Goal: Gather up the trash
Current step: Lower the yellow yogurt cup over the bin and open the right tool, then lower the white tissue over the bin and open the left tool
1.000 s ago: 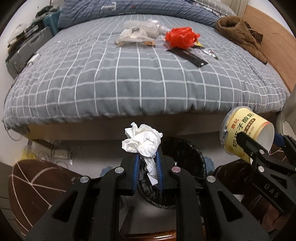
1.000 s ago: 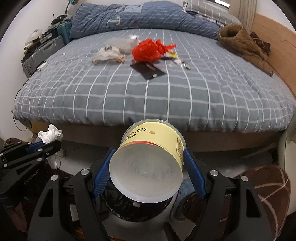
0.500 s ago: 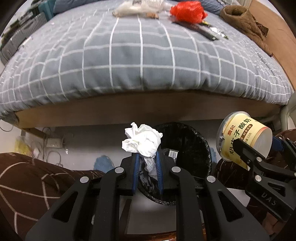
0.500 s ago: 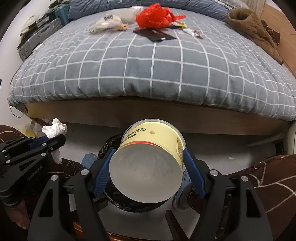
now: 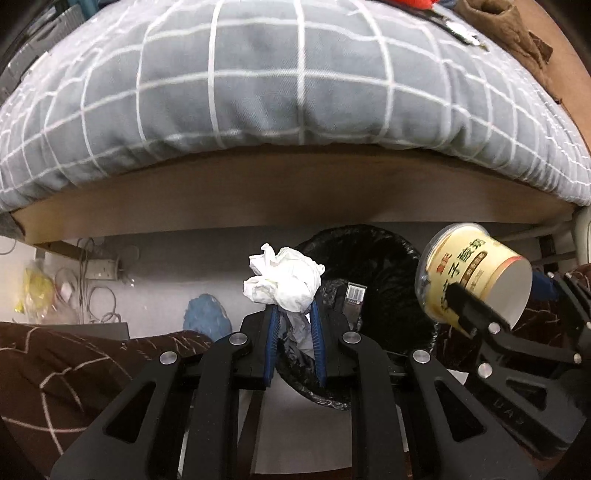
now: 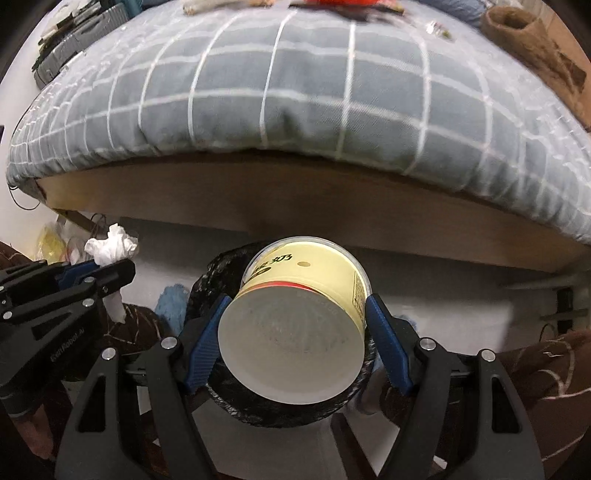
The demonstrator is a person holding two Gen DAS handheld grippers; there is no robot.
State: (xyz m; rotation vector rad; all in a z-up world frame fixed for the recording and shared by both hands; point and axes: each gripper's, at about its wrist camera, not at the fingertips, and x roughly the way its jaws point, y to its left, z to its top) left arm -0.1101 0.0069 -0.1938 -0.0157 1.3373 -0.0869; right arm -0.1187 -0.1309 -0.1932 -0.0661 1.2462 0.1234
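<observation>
My left gripper [image 5: 293, 314] is shut on a crumpled white tissue [image 5: 282, 284], held just above the near left rim of a bin lined with a black bag [image 5: 384, 273]. My right gripper [image 6: 295, 325] is shut on a yellow paper cup [image 6: 306, 295] lying on its side, bottom toward the camera, right over the bin [image 6: 207, 280]. The cup [image 5: 476, 273] also shows at the right of the left wrist view, beside the bin. The tissue [image 6: 110, 245] and left gripper [image 6: 107, 275] show at the left of the right wrist view.
The bed with a grey checked cover [image 5: 295, 92] and its wooden side board [image 5: 295, 195] rises just behind the bin. More trash, a red bag [image 6: 332, 3] among it, lies far back on the bed. A power strip and cables [image 5: 99, 266] lie on the floor at left. Brown patterned fabric [image 5: 74, 369] is at lower left.
Both grippers have moved down and forward toward the bin, so the bed now fills the upper view. The tissue and the cup stay gripped.
</observation>
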